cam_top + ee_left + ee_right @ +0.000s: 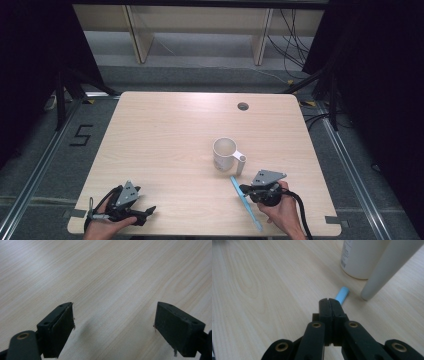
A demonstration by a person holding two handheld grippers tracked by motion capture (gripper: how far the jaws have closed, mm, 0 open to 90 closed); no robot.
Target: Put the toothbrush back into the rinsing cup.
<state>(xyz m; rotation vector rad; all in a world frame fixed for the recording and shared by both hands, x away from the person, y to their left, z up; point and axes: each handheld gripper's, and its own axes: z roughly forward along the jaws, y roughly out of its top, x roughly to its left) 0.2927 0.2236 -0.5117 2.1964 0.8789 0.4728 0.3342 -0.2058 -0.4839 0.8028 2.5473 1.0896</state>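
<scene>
Pickup step — right claw (329, 302) clamps the blue toothbrush (246, 202) at lower right; left claw (113, 325) gapes empty. Next, probably: lift it toward the white mug (224, 153).

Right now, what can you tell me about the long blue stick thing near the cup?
The blue stick is thin, flat and light blue, probably plastic. It lies on the wooden table, slanting from just below the white cup's handle down toward the table's near edge. The right gripper is shut on it partway along, and its rounded tip pokes out beyond the jaws, close to the handle.
</scene>
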